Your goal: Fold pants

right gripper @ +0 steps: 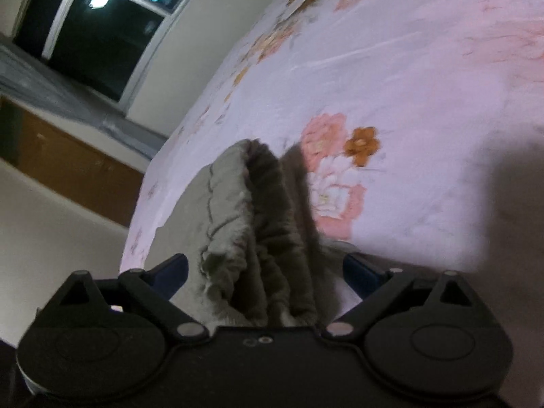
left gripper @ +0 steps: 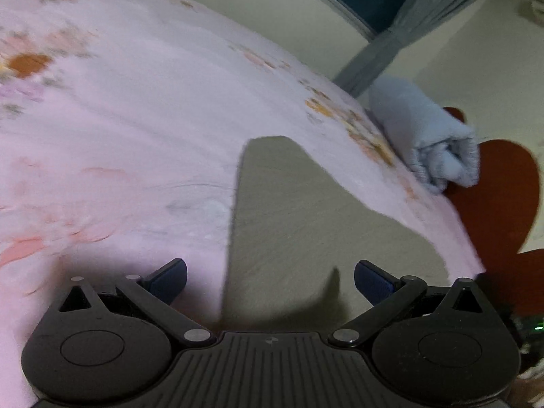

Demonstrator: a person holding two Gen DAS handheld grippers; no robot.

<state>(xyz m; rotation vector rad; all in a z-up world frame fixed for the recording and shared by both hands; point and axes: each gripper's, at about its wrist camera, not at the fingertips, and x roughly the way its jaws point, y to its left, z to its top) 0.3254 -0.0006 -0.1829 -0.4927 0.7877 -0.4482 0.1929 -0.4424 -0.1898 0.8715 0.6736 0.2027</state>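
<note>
Pink floral sheet (left gripper: 136,108) carries soft grey-green pants (left gripper: 306,224); left gripper (left gripper: 270,278) spread wide, right gripper (right gripper: 265,272) spread around their gathered waistband (right gripper: 268,231).

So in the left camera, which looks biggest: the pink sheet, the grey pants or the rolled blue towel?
1. Pink sheet
2. Grey pants, though they lie nearest the camera, which makes them look bigger
3. Rolled blue towel
</note>
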